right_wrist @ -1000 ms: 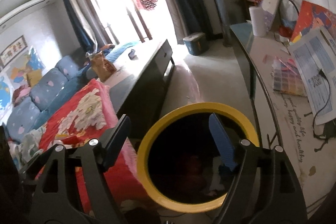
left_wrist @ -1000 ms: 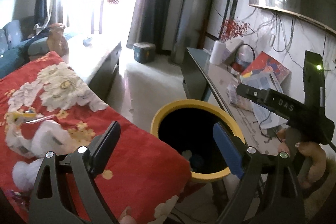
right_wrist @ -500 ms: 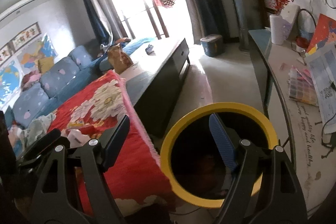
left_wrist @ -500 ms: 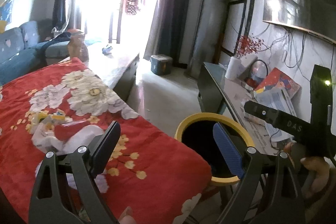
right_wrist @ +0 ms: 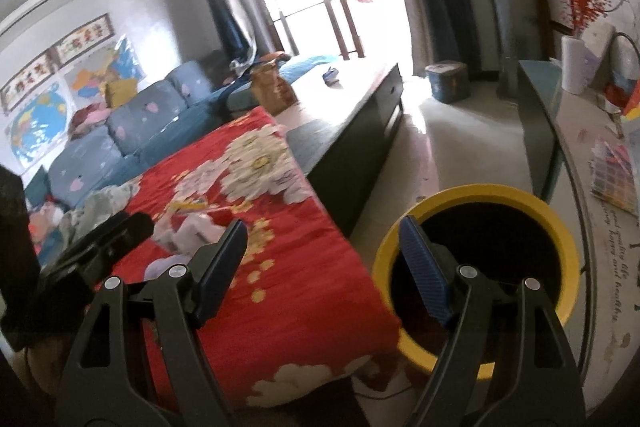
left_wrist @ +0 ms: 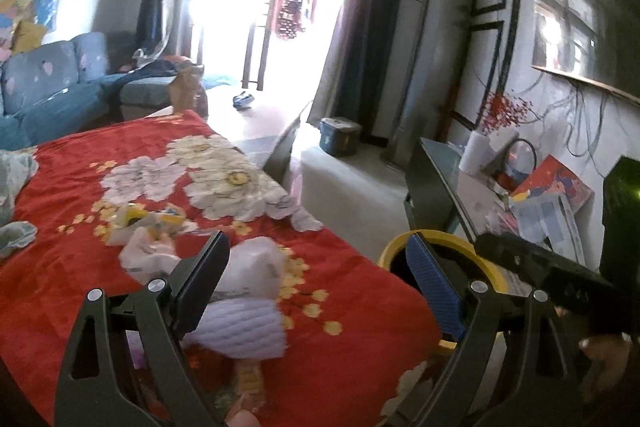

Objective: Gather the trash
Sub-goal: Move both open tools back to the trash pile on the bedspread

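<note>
Left wrist view: the left gripper [left_wrist: 316,279] stands wide apart with nothing between its pads, above the near part of a red flowered cloth [left_wrist: 352,307] that covers the tabletop. The trash sits toward the cloth's middle: crumpled white tissues [left_wrist: 256,263], a pale wad [left_wrist: 244,327] nearer the near edge, and a yellow wrapper [left_wrist: 140,219] farther in. The yellow-rimmed bin [left_wrist: 404,247] stands on the floor off the cloth's right edge. The pieces overlap, so a closing gripper could likely pinch the cloth along with a tissue and drag it, spilling the rest. Soft paper may also slip out on the way across the edge to the bin.

Right wrist view: the right gripper [right_wrist: 324,259] is likewise released and empty, straddling the cloth's right edge and the bin's rim [right_wrist: 560,227]. The left gripper's body [right_wrist: 96,251] shows at the left, close by; both reaching into the same small pile risks a knock between them. The picture is blurred, so an aim taken now could miss.
</note>
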